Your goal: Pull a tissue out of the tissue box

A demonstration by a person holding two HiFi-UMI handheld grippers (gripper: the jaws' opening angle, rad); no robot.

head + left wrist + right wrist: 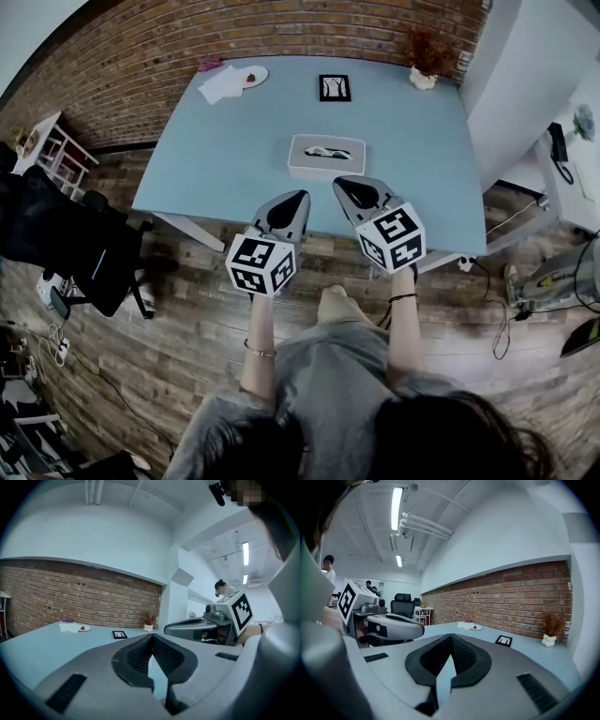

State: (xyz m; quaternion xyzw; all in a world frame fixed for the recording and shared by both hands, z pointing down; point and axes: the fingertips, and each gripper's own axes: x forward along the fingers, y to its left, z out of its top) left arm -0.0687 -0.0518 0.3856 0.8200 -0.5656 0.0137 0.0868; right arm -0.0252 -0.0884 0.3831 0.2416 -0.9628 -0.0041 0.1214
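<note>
Now left claw [300,197] and right claw [341,183] both closed, empty, side by side over desk [234,141] near edge. Tissue box [326,165] just beyond, near edge's middle. Likely lining up to pinch.

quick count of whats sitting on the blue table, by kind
tissue box: 1
picture frame: 1
dried plant in a white pot: 1
small plate: 1
white napkin or paper: 1
small pink thing, too small to identify: 1
total: 6
</note>
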